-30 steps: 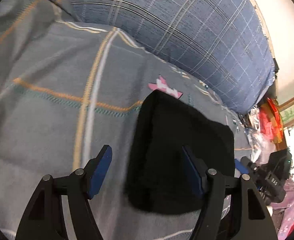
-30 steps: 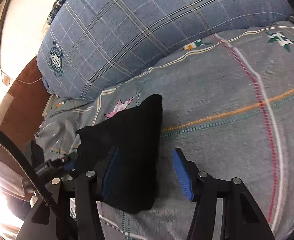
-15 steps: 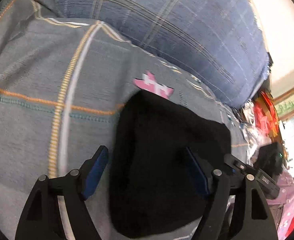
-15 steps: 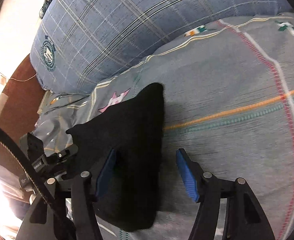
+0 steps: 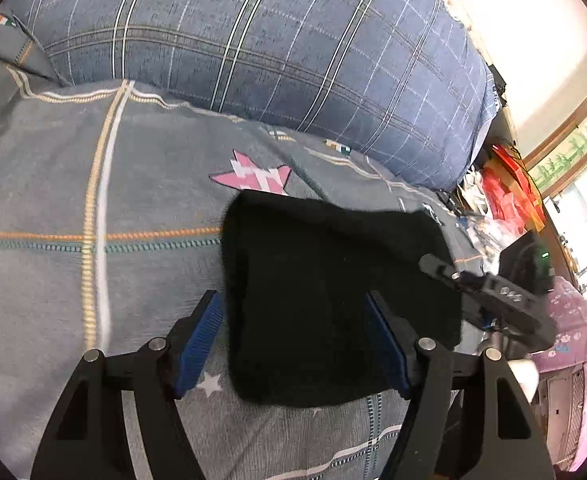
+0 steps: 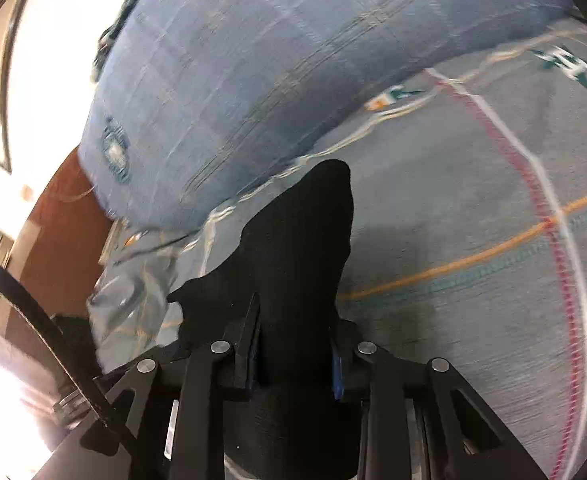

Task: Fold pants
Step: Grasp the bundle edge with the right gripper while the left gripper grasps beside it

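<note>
While left tongs [image 5: 293, 344] gape, right tongs [image 6: 293, 354] clamp pants [image 6: 297, 256]; pillow [image 6: 253, 80] crest apparently unreadable.

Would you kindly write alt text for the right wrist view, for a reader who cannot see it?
The right gripper is closed on a bundle of black pants, which rises between its blue-padded fingers above a grey bedspread with coloured stitched lines. A large blue plaid pillow lies behind, and the picture is blurred by motion.
</note>
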`<state>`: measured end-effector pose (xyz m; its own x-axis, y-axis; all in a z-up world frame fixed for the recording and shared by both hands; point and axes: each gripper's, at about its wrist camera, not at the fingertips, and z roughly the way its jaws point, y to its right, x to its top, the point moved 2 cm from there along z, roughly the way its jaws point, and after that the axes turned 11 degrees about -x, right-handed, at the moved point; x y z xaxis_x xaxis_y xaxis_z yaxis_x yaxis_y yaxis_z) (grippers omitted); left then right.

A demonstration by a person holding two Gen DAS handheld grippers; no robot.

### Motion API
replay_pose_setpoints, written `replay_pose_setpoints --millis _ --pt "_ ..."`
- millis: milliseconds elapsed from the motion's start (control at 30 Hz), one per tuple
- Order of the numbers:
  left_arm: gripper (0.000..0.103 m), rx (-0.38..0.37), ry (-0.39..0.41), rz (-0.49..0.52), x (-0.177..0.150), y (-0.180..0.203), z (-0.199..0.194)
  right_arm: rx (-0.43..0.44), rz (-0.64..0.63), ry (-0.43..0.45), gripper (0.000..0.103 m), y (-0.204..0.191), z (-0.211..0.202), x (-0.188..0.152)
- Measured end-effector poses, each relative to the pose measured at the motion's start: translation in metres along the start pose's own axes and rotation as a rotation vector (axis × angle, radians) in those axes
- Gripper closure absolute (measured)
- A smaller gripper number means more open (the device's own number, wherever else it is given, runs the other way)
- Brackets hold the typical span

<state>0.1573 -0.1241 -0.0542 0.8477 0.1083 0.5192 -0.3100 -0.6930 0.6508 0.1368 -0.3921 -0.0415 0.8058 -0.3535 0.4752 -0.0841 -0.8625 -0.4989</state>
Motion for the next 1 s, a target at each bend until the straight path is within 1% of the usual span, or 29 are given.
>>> replay_pose_setpoints --millis 67,133,167,267,300,367,433,467,533,567,600,667,733,833,1000 --pt "0.032 0.008 0.008 -0.022 0.002 -0.005 0.002 -0.005 0.045 -0.012 0.074 0.015 0.005 -0.001" --pt "0.032 0.003 -0.005 -0.053 0.002 -0.014 0.006 0.003 0.062 -0.018 0.074 0.023 0.007 -0.001" --pt "0.032 -0.009 -0.014 -0.071 0.003 -0.019 0.01 0.008 0.059 -0.018 0.073 0.024 0.007 -0.002" --pt "0.032 -0.021 -0.059 -0.067 0.007 -0.024 0.025 -0.002 0.031 -0.016 0.069 0.022 0.008 -0.001" --pt "0.031 -0.035 -0.077 -0.074 0.009 -0.026 0.031 -0.003 0.028 -0.021 0.068 0.022 0.01 -0.001" --pt "0.03 -0.099 -0.137 -0.107 0.009 -0.031 0.048 -0.001 0.029 -0.036 0.062 0.024 0.013 0.0" --pt "0.024 -0.131 -0.131 -0.089 0.011 -0.026 0.053 0.006 0.036 -0.052 0.059 0.026 0.017 0.002" --pt "0.023 -0.148 -0.146 -0.084 0.011 -0.022 0.056 0.012 0.042 -0.058 0.057 0.027 0.02 0.002" --pt "0.024 -0.109 -0.155 -0.057 0.009 -0.014 0.062 0.025 0.057 -0.064 0.057 0.028 0.023 0.002" --pt "0.039 -0.084 -0.163 -0.027 0.007 -0.008 0.063 0.033 0.063 -0.062 0.058 0.029 0.024 0.001" --pt "0.052 -0.069 -0.167 -0.006 0.007 -0.003 0.062 0.041 0.063 -0.059 0.062 0.027 0.023 0.001" --pt "0.061 -0.087 -0.156 -0.013 0.007 0.001 0.055 0.028 0.035 -0.037 0.069 0.018 0.017 0.0" --pt "0.062 -0.102 -0.133 -0.035 0.007 0.002 0.044 -0.001 -0.022 -0.01 0.071 0.002 0.007 0.0" --pt "0.062 -0.11 -0.098 -0.042 0.006 0.008 0.027 -0.014 -0.08 0.03 0.071 -0.021 -0.01 0.0" --pt "0.062 -0.137 -0.003 -0.027 0.01 0.027 -0.018 0.008 -0.151 0.101 0.071 -0.06 -0.045 0.0"
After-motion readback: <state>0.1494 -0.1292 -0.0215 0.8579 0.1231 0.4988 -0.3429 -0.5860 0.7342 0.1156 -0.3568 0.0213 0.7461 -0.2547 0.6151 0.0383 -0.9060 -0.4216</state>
